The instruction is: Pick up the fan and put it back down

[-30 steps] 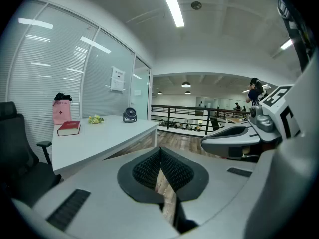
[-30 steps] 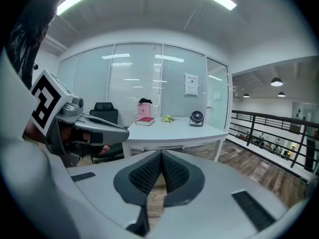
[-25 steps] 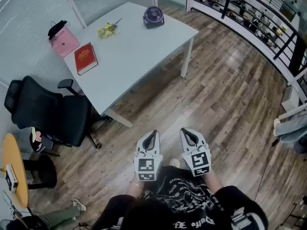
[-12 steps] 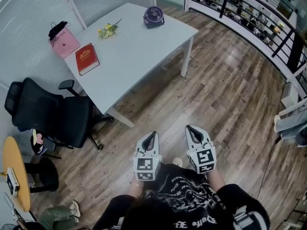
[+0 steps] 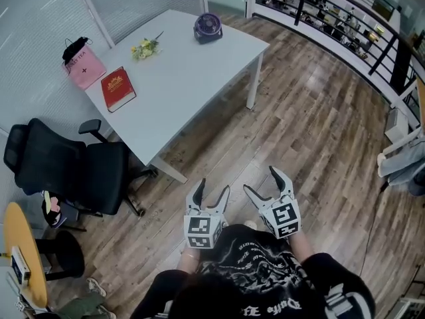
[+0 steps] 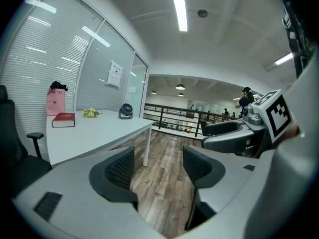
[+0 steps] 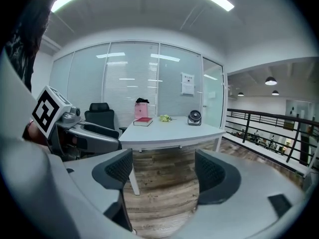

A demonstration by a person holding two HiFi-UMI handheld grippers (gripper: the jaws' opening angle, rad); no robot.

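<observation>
The fan sat at the desk's far corner, well apart from the left gripper and right gripper, both just opened and empty, so the approach likely came next.

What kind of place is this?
Probably an office: a white table beside a blind-covered glass wall, a black swivel chair, and a black railing edging the wood floor.

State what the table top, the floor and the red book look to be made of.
Table top: smooth pale matte board, probably laminate; even colour, no grain.
Floor: wood or wood-look planks, slightly glossy; grain, seams and reflected light show.
Red book: stiff cover with gold print, lying flat; cloth or coated paper, too small to tell.
</observation>
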